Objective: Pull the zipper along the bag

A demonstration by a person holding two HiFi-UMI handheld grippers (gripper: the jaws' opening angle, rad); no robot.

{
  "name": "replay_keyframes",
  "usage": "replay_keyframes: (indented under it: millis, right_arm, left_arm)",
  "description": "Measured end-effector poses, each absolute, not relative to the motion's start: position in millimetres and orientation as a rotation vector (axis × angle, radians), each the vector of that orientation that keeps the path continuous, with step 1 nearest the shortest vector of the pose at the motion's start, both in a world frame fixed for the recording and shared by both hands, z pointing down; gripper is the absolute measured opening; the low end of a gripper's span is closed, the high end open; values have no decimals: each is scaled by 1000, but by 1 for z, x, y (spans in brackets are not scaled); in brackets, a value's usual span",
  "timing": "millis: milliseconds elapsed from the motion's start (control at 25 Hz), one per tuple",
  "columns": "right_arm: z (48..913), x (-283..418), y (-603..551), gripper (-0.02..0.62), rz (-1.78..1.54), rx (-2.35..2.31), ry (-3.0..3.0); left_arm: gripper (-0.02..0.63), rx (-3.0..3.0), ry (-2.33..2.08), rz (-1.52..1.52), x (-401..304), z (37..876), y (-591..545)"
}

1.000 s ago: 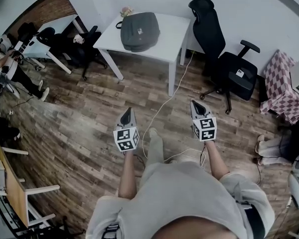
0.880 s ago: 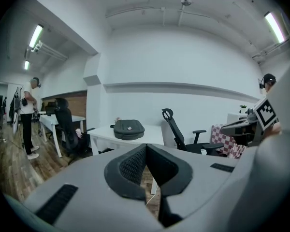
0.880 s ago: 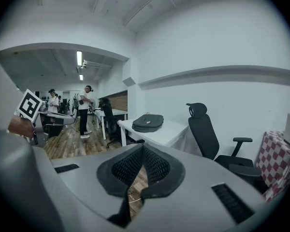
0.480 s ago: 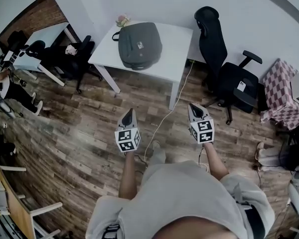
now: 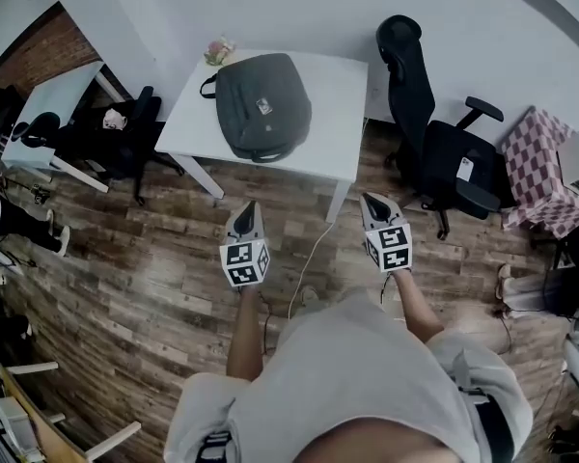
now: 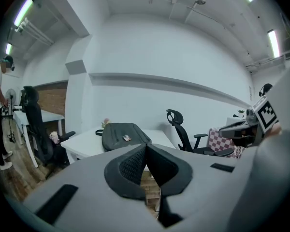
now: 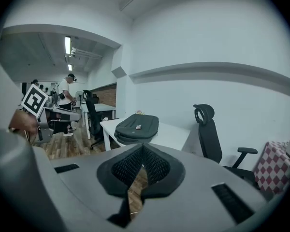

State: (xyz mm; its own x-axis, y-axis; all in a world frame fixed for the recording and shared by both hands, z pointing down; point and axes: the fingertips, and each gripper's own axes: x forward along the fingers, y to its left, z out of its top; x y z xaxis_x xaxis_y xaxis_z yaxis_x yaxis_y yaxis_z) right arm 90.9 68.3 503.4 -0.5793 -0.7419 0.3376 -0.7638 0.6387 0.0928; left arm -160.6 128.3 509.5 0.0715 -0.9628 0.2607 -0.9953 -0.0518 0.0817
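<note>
A dark grey bag (image 5: 261, 104) lies flat on a white table (image 5: 343, 114) against the wall, its handle toward the left. The bag (image 6: 123, 135) shows ahead in the left gripper view, and the same bag (image 7: 137, 127) in the right gripper view. My left gripper (image 5: 248, 210) hangs in the air over the floor, short of the table's front edge, jaws shut with nothing between them. My right gripper (image 5: 370, 202) is level with it, near the table's right leg, also shut and empty. Both point toward the table.
A black office chair (image 5: 434, 143) stands right of the table, a checkered cloth (image 5: 538, 167) beyond it. A white cable (image 5: 309, 258) trails across the wood floor. Another black chair (image 5: 121, 138) and a second white table (image 5: 48, 104) are at the left, where a person (image 7: 65, 103) stands.
The table and bag have drawn closer and lower in the head view as the person walks toward them. Both grippers stay shut and held out in front.
</note>
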Motion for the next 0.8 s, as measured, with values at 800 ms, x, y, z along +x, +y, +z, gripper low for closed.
replay_keyframes:
  millis: [800]
  right_arm:
    - [542, 47, -98, 14, 209, 1159, -2525]
  left_arm:
    - [26, 2154, -1906, 386, -182, 538, -32]
